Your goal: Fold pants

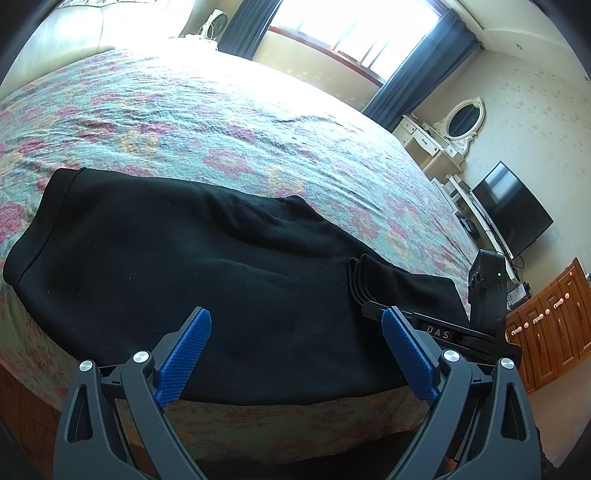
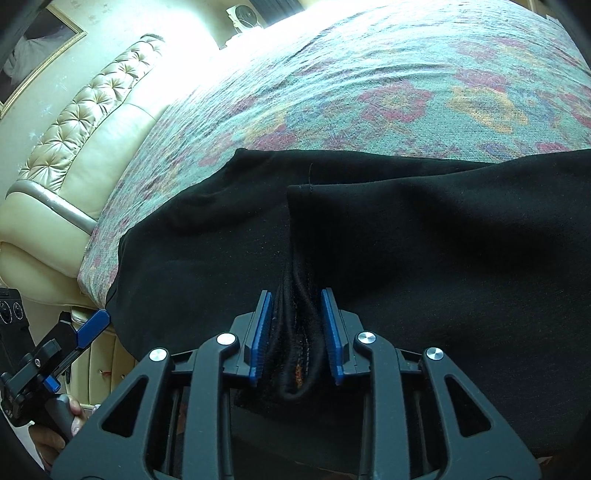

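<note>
Pants spread along the near edge of a bed.
The pants [image 1: 192,258] lie on the bed [image 1: 221,122], their folded-over end toward the right. Headboard [image 2: 74,147] stands at the left end; a dressing table [image 1: 436,144] and a television [image 1: 513,206] stand beyond the right end.

Your left wrist view looks from the bed's near edge, tilted down across the black pants [image 1: 207,258] toward the window [image 1: 354,29] and dresser wall. Your right wrist view sits much closer, angled down over the pants' bunched edge [image 2: 295,332], facing the tufted headboard [image 2: 85,125]. Both views share the pants, the floral bedspread [image 1: 221,122] and each other's gripper.
</note>
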`<state>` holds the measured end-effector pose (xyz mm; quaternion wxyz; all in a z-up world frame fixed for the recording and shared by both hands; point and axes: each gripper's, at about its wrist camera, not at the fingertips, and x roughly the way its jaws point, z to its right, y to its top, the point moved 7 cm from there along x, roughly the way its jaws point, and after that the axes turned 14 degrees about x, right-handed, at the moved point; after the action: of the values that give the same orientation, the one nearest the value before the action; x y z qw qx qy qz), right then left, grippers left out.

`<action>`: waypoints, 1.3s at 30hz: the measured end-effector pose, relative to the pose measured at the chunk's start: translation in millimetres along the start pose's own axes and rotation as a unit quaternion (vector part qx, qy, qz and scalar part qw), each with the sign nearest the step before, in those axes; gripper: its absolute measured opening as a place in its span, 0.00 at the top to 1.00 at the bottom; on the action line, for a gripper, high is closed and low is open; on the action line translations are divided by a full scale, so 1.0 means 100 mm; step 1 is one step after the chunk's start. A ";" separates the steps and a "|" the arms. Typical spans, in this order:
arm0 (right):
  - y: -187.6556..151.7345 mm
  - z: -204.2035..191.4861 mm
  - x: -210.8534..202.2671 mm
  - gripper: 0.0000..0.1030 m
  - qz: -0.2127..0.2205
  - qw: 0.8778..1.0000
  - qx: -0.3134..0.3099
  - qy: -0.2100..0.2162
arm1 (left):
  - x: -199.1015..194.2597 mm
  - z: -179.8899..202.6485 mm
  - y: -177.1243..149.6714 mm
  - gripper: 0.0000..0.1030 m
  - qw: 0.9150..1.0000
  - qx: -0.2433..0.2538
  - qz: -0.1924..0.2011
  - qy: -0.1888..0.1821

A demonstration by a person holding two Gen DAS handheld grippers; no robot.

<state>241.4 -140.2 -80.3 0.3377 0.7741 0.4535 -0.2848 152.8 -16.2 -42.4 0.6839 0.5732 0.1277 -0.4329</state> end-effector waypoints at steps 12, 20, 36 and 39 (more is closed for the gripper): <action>-0.13 -0.21 -0.07 0.45 0.004 0.999 -0.027 0.024 | 0.01 -0.04 -0.02 0.10 1.000 0.016 -0.004 0.021; -0.34 -0.27 -0.45 0.41 0.057 0.994 -0.042 0.086 | 0.02 -0.23 -0.04 0.10 0.999 0.007 -0.014 0.035; -0.31 0.44 -0.71 0.37 0.142 0.977 0.053 0.153 | -0.42 -2.13 0.00 0.10 0.994 -0.107 0.004 0.030; -0.31 0.45 -0.70 0.37 0.143 0.976 0.057 0.153 | -0.45 -2.48 -0.05 0.10 0.991 -0.133 -0.004 0.029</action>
<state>177.7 -199.9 -63.3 0.2573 0.8832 0.3673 -0.1374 202.1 226.3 -92.7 0.7487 0.4888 0.2063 -0.3975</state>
